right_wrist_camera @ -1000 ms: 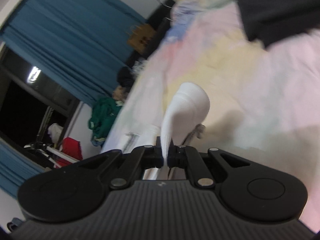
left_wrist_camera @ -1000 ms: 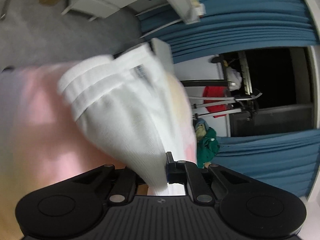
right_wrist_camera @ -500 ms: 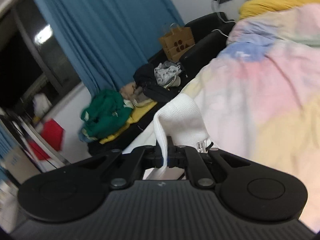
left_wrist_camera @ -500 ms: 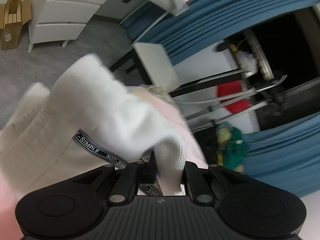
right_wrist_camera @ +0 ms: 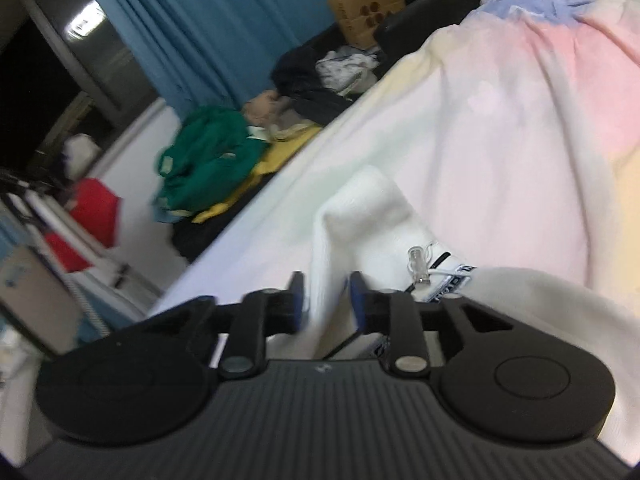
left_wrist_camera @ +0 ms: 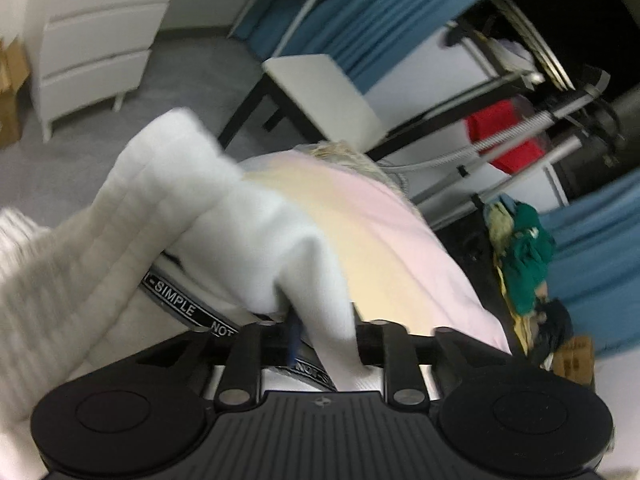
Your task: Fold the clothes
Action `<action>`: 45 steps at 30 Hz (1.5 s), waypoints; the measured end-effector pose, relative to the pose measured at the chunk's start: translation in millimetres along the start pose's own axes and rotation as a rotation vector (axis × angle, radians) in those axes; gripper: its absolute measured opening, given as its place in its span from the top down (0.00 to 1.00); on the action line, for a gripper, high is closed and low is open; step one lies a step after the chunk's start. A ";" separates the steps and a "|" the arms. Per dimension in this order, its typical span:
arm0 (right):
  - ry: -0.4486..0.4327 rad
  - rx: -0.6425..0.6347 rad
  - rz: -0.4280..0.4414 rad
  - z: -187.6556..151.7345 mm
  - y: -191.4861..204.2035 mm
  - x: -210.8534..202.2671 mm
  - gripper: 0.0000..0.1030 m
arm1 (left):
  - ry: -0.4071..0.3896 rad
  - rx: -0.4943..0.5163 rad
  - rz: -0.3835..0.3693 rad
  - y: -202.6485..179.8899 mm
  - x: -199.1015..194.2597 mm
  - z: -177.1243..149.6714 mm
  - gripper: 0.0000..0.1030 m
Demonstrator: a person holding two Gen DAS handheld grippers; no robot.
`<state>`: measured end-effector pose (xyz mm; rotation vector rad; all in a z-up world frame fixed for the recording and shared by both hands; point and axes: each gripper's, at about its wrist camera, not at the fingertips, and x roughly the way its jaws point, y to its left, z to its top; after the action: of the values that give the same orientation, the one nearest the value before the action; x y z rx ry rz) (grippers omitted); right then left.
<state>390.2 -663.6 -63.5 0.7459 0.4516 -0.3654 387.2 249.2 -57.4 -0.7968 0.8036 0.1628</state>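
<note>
A white garment [left_wrist_camera: 224, 216] with a black-and-white lettered band lies bunched on the pastel pink and yellow bedcover [left_wrist_camera: 360, 232]. My left gripper [left_wrist_camera: 324, 340] has its jaws parted, with a white fold of the garment still lying between them. In the right wrist view the same white garment [right_wrist_camera: 368, 216] rises in a fold from my right gripper [right_wrist_camera: 326, 300]. Its blue-padded jaws are parted around the fold. A clear drawstring tip and the lettered band [right_wrist_camera: 444, 272] lie just right of the fingers.
A white side table [left_wrist_camera: 320, 96] and a white drawer unit [left_wrist_camera: 92, 52] stand beyond the bed. Blue curtains [right_wrist_camera: 192, 28], a green clothes pile [right_wrist_camera: 212, 156], dark clothes and a brown paper bag [right_wrist_camera: 366, 8] line the bedside. A red item hangs on a rack [left_wrist_camera: 500, 136].
Both grippers have opened from a tight pinch on the white garment. The garment has come down from held up in the air onto the bedcover, and both cameras have swung.
</note>
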 end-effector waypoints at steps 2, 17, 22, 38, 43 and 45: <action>-0.038 0.011 0.039 -5.6 -3.9 -29.1 0.55 | -0.049 0.056 0.015 -8.7 -27.5 -11.7 0.29; 0.217 0.407 0.184 -109.1 -88.9 -127.5 0.39 | 0.064 -0.440 -0.157 86.1 -83.9 -159.0 0.18; 0.234 0.446 0.257 -119.5 -85.5 -98.8 0.39 | -0.049 -0.429 -0.215 88.0 -63.1 -151.8 0.18; 0.013 0.388 0.224 -94.8 -74.3 -43.1 0.87 | -0.261 -0.414 -0.241 81.1 -24.3 -133.4 0.77; 0.015 0.366 0.237 -88.6 -84.4 -83.4 0.88 | -0.266 -0.459 -0.316 80.8 -57.3 -137.7 0.80; 0.025 0.366 0.227 -91.3 -89.8 -102.2 0.88 | -0.263 -0.460 -0.341 80.8 -76.1 -142.8 0.81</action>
<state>238.0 -643.2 -120.6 1.1472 0.3214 -0.2268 217.3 219.1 -111.7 -1.3040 0.3725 0.1454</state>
